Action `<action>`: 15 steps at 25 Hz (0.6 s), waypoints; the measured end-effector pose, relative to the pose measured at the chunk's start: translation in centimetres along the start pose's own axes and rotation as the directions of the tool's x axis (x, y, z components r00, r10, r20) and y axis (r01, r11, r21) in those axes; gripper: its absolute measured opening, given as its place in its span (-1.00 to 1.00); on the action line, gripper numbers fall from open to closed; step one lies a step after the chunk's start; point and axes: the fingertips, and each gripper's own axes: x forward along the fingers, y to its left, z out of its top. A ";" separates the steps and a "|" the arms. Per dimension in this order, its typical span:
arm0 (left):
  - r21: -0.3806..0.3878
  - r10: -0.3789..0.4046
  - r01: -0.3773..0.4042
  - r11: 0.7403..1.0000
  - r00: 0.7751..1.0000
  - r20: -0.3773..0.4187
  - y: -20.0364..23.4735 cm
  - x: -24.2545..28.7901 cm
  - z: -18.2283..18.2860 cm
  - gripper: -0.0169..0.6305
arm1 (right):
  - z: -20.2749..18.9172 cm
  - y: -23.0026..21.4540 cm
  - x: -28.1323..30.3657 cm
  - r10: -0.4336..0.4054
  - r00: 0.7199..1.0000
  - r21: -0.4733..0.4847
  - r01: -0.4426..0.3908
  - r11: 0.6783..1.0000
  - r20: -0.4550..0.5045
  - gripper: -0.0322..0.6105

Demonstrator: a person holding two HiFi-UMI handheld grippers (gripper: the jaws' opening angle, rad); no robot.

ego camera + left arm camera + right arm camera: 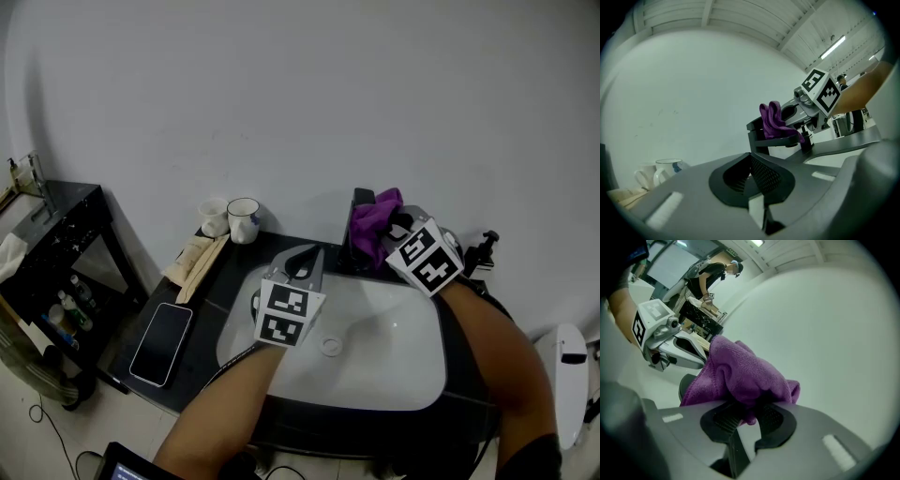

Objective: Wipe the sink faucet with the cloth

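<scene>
1. Closest to the person, the left gripper [305, 264] hangs over the white sink [412, 375]. Its fingers are pressed together with nothing between them, which its own view shows plainly.
2. A little further in, the right gripper [398, 232] has its fingers pinched on the purple cloth [375, 217]. The cloth sits bunched on top of the black faucet [349, 251] at the basin's back edge.
3. I'd say the wiping itself is in hand. The cloth covers only the top of the spout, so most of the faucet looks yet to be done. The next move calls for drawing the cloth along the spout and down the column, with a firm pinch so the wad doesn't slip free.
4. The right gripper view shows a fold of cloth caught between the pads, but the wad hides the metal beneath. The left gripper view shows it side-on, with the cloth draped over the spout.
5. Only the head view takes in the counter, with a phone [161, 342] at the left and two mugs [244, 220] by the wall.
</scene>
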 end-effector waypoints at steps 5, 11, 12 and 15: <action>0.005 -0.004 0.004 1.000 1.000 -0.002 -0.1 0.0 -0.2 -0.90 | 0.0 0.1 0.2 -0.014 1.000 -0.028 0.014 1.000 -0.009 -0.67; 0.017 -0.012 0.012 1.000 1.000 -0.004 -0.3 0.2 -0.2 -0.90 | 0.1 1.0 -0.7 -0.033 0.999 -0.172 0.033 0.985 -0.002 -0.68; 0.017 -0.013 0.013 1.000 1.000 -0.004 -0.3 0.2 -0.2 -0.90 | 0.2 1.2 -1.0 -0.032 0.999 -0.190 0.031 0.981 0.000 -0.68; 0.018 -0.014 0.014 1.000 1.000 -0.005 -0.3 0.2 -0.2 -0.90 | 0.2 1.9 -1.8 -0.031 1.000 -0.239 0.031 0.970 0.007 -0.68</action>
